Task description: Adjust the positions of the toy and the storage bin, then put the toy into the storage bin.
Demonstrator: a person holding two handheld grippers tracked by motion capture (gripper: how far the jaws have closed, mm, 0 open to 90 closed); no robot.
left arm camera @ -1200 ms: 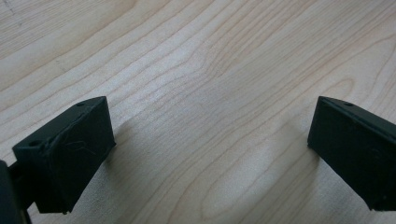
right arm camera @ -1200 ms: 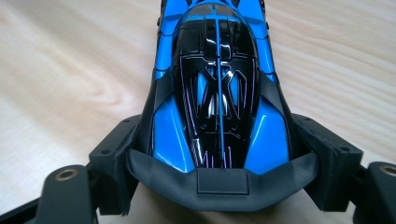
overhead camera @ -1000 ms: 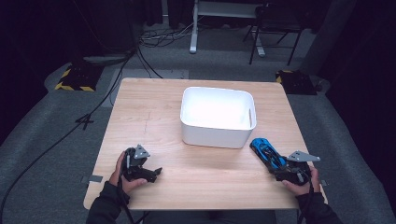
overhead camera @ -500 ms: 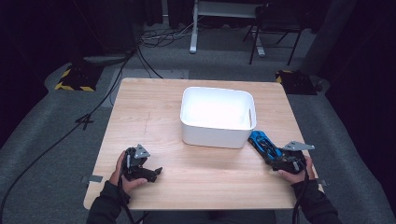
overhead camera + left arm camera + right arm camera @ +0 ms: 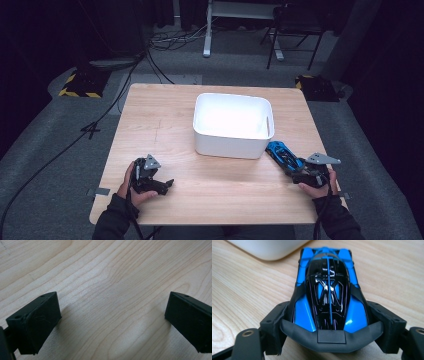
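A blue and black toy car (image 5: 281,153) (image 5: 328,290) lies on the wooden table (image 5: 160,125), its nose next to the front right corner of the white bin (image 5: 230,145). My right gripper (image 5: 295,167) (image 5: 332,323) is shut on the car's rear, a pad pressed on each side. Its jaws have just been closing slightly, with the car between them. Near the table's front left, my left gripper (image 5: 166,184) (image 5: 112,315) rests in a hand, open, with bare wood between its jaws.
The white bin's corner (image 5: 267,248) is close ahead of the car in the right gripper view. Cables (image 5: 100,125) run over the grey floor left of the table. A desk frame and a chair (image 5: 292,30) stand behind it.
My right gripper and the blue car have shifted a little up and left, toward the bin's front right corner. The left gripper has stayed put.
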